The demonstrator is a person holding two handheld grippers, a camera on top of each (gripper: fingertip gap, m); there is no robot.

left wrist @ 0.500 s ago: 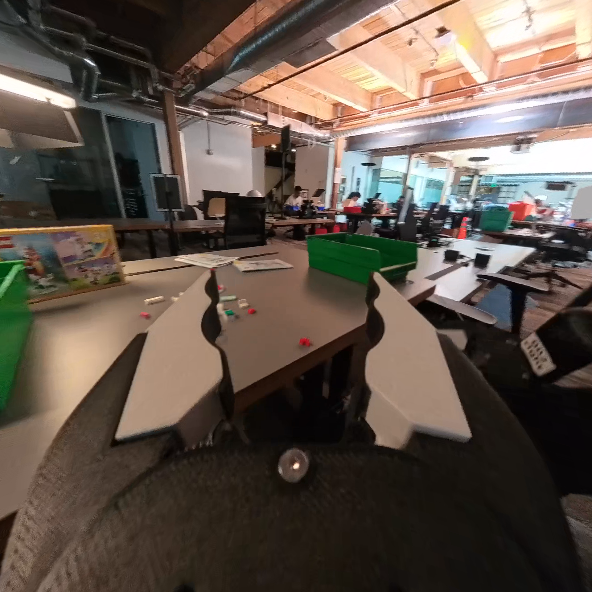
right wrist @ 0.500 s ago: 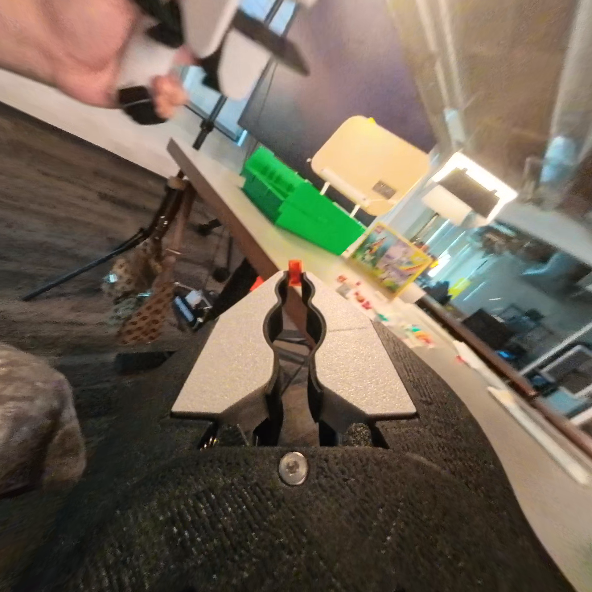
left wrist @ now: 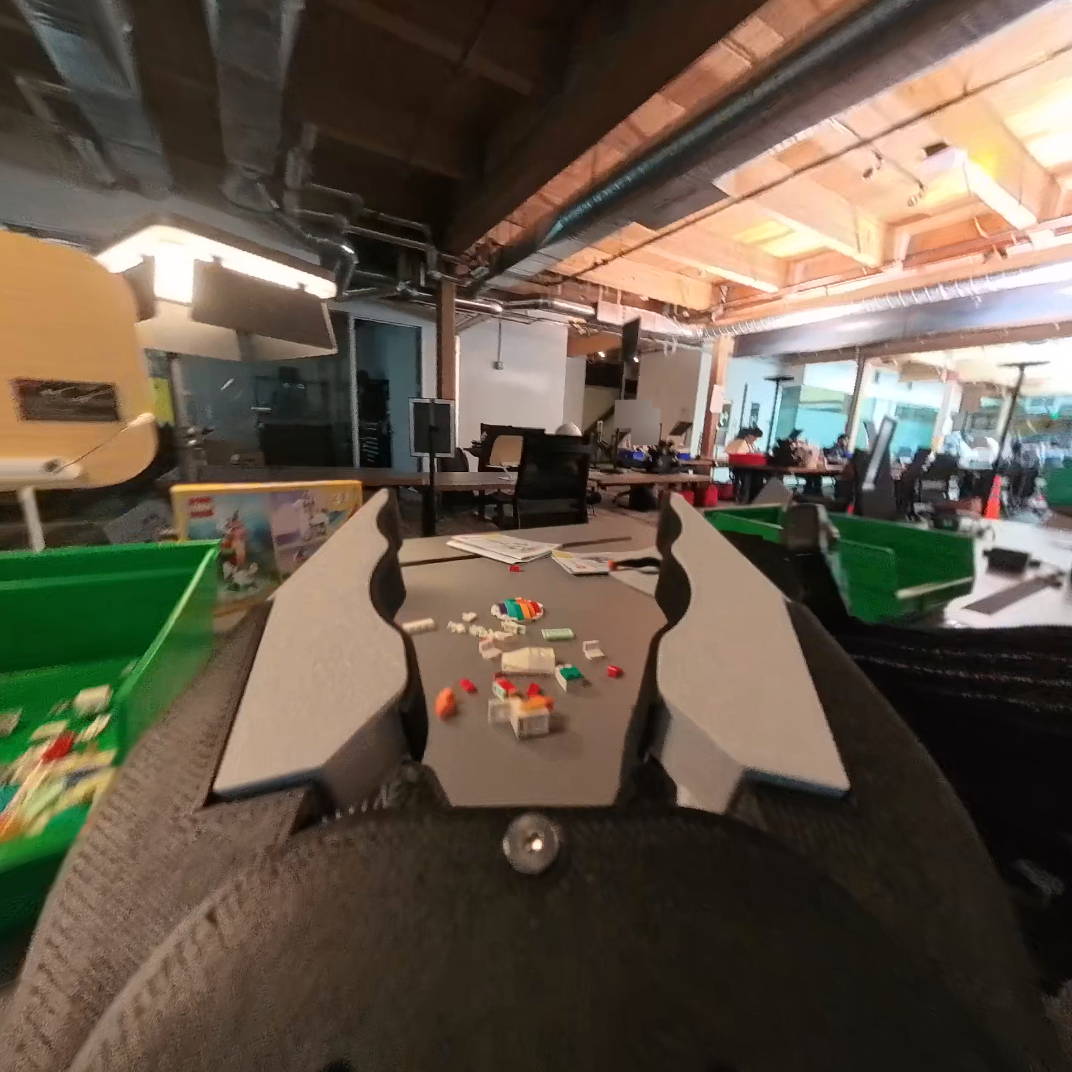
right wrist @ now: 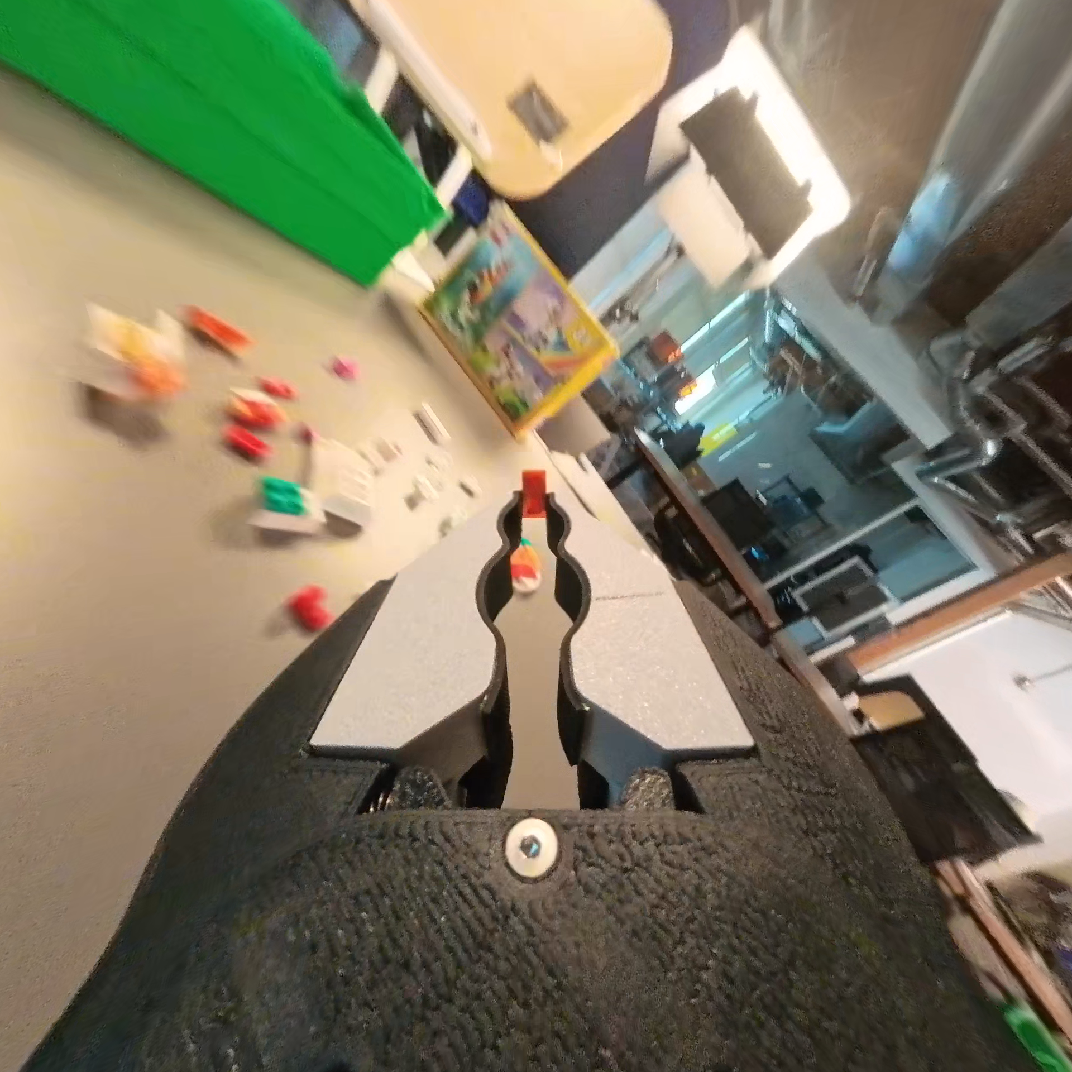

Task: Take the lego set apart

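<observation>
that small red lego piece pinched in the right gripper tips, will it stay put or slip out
Probably stiff and very light: the red piece looks like hard plastic. The right gripper holds only its lower part at the very tips, so it could pivot or pop free. If dropped, its blocky shape would likely skid, not roll.

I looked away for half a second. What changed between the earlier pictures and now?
Both views swung toward the loose bricks on the table, and the left tongs now frame them. Nothing was taken or released: the left tongs stay open, and the right tongs still pinch the small red brick.
</observation>
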